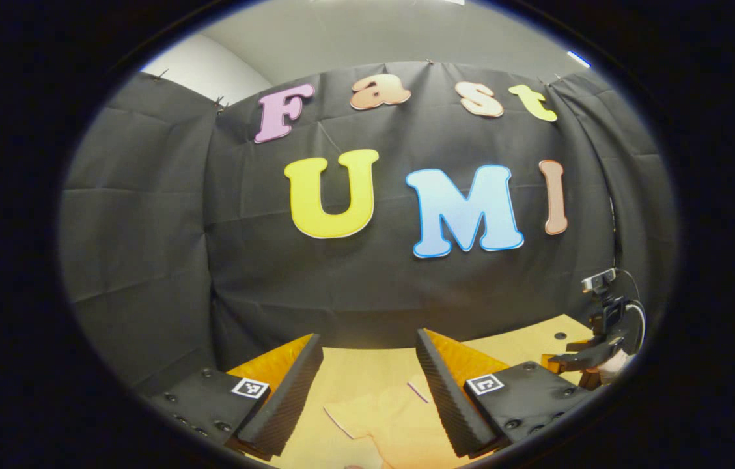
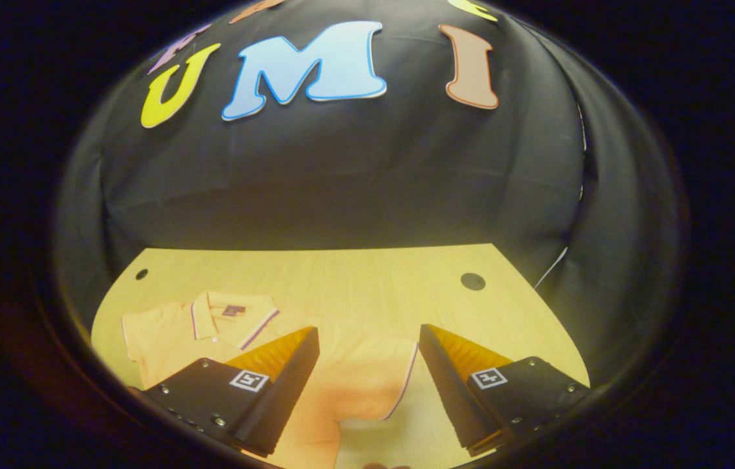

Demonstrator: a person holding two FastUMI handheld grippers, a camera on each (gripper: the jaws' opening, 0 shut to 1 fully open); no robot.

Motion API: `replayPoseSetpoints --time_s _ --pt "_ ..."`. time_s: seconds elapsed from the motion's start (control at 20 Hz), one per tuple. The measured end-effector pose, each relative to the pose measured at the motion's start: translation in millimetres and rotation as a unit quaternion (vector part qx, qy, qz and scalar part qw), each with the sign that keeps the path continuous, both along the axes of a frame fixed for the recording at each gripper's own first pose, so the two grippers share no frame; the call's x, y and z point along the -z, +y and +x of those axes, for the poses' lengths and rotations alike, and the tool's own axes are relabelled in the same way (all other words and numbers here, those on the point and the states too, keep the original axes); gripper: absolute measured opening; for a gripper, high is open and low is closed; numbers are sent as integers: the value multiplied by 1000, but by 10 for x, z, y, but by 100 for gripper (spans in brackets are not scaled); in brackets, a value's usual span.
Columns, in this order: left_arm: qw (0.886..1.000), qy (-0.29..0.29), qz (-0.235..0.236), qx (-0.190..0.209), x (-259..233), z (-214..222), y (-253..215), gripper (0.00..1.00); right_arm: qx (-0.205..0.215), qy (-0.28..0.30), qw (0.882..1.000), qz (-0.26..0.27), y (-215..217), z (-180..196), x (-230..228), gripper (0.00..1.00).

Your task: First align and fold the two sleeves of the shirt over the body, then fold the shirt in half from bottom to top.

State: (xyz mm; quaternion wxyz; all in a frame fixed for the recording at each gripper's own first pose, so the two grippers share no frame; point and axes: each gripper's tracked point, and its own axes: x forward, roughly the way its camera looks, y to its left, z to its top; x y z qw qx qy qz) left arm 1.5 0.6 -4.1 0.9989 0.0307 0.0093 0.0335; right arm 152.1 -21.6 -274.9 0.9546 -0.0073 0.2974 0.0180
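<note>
Cloth walls ring my light wooden counter [image 2: 354, 273]; one pale yellow polo shirt with striped trim [image 2: 224, 326] lies flat; my right claw [image 2: 367, 365] and left claw [image 1: 367, 374] hover wide open, empty; the other claw [image 1: 595, 355] shows far right.

Shirt [image 2: 224, 332] lying flat on the surface [image 2: 367, 286], toward the left in the right gripper view, collar [image 2: 232, 311] toward the far edge, one sleeve [image 2: 374, 378] spread out to the right. Right hand-held gripper [image 2: 367, 365] above the near part of the surface, fingers apart, that sleeve between them below. Left hand-held gripper [image 1: 367, 384] likewise apart over the shirt [image 1: 380, 417], in the left gripper view. Other hand-held gripper [image 1: 601, 345] far off at the right edge there. Booth wall behind the surface.
</note>
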Motion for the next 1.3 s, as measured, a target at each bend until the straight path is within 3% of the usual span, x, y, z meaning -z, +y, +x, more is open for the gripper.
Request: replayPoseSetpoints --time_s 0.35,0.75,0.9,0.95,1.0,1.05,1.1,1.15,1.2,1.3 --pt "1000 16 0 -23 86 -3 146 94 17 101 995 -4 -116 28 827 97" --pt "999 32 -11 -35 178 -12 219 95 40 143 989 12 -135 -23 1159 98" --pt "999 33 -15 -36 198 19 240 95 33 143 989 15 -127 -29 1155 92" --pt "999 34 -17 -36 212 25 239 95 31 142 989 14 -120 -19 1157 74" --pt "999 35 -18 -37 229 21 244 95 23 138 990 17 -80 -15 1168 72" --pt "999 35 -20 -37 232 18 245 95 18 137 990 21 -65 -21 1133 51" --pt "998 36 -21 -37 242 20 244 95 10 135 991 25 -11 -6 1141 39" --pt "998 37 -23 -36 254 14 245 95 9 134 991 22 21 -5 1144 20" --pt "998 39 -24 -37 257 13 255 95 7 134 991 13 23 4 1156 11" --pt "998 41 -26 -40 272 18 278 95 2 141 990 -3 47 -1 1134 8"
